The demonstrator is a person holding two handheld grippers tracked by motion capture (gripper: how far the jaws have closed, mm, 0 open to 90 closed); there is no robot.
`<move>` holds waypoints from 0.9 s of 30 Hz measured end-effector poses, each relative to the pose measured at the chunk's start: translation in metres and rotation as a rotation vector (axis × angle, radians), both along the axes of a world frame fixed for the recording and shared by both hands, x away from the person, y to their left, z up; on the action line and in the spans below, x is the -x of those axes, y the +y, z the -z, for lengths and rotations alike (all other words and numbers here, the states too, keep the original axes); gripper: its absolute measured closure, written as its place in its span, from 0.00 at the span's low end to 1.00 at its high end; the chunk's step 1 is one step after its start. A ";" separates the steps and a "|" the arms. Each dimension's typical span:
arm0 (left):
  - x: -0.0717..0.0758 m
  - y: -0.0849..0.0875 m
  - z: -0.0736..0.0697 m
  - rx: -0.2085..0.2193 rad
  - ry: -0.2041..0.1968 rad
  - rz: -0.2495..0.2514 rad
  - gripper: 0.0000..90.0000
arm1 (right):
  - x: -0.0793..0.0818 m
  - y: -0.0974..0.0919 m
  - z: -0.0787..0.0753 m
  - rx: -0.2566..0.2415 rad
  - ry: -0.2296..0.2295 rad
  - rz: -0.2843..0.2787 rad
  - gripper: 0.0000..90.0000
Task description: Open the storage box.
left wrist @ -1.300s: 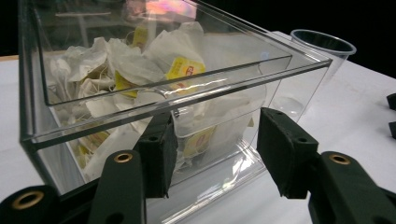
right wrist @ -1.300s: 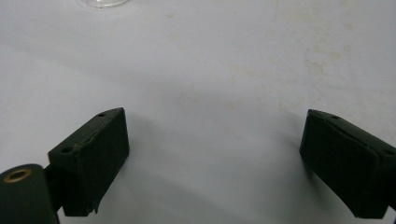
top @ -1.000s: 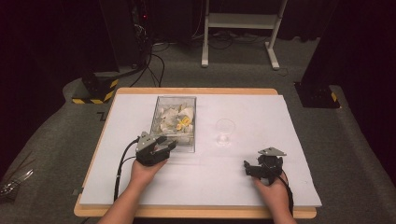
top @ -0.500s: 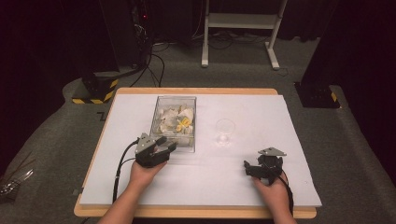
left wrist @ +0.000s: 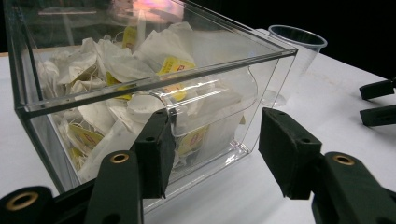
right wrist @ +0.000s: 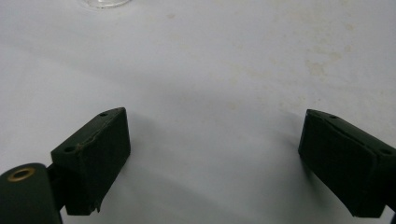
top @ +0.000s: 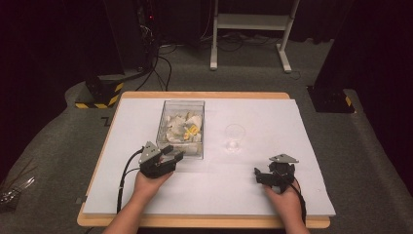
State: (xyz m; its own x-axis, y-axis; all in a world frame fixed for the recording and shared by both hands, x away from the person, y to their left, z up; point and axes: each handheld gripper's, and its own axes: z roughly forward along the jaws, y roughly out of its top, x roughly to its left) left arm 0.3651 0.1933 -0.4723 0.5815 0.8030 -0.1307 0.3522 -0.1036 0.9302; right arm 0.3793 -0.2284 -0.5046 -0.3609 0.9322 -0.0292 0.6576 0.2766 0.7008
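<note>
A clear plastic box (top: 181,127) full of white tea bags with yellow tags (left wrist: 173,65) stands on the white table top. My left gripper (top: 174,156) lies just in front of the box's near wall. Its jaws (left wrist: 217,140) are open with nothing between them and point at the box's near corner. An empty clear cup (top: 234,137) stands to the right of the box (left wrist: 140,93) and also shows behind it as a cup (left wrist: 295,53). My right gripper (top: 259,175) rests low over the bare table at the right, jaws (right wrist: 212,144) wide open and holding nothing. The cup's base (right wrist: 100,3) sits well ahead of it.
The white sheet (top: 272,122) covers a wooden board (top: 204,95) whose edge shows all round. The right gripper's jaw tips (left wrist: 376,100) show at the far right of the left gripper view. A white stand (top: 248,29) and cables lie on the dark floor beyond the table.
My left gripper has shifted slightly back toward the person's side of the table. The right hand, box and cup have not moved.
</note>
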 end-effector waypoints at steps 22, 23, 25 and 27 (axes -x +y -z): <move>0.013 0.003 0.001 0.003 -0.005 0.031 0.51 | 0.000 0.000 0.000 0.000 0.001 -0.001 0.10; 0.013 0.003 0.001 0.003 -0.005 0.031 0.51 | 0.000 0.000 0.000 -0.001 0.000 -0.001 0.10; 0.014 0.003 0.001 0.002 -0.006 0.033 0.51 | 0.000 0.000 0.000 0.000 0.000 -0.001 0.10; 0.015 0.004 0.001 0.002 -0.006 0.036 0.51 | 0.000 0.000 0.000 -0.001 0.000 -0.001 0.10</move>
State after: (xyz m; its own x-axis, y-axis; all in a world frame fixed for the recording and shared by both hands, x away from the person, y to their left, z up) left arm 0.3499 0.1969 -0.4734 0.6109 0.7811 -0.1288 0.3429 -0.1144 0.9324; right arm 0.3798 -0.2285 -0.5046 -0.3621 0.9317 -0.0284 0.6575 0.2768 0.7008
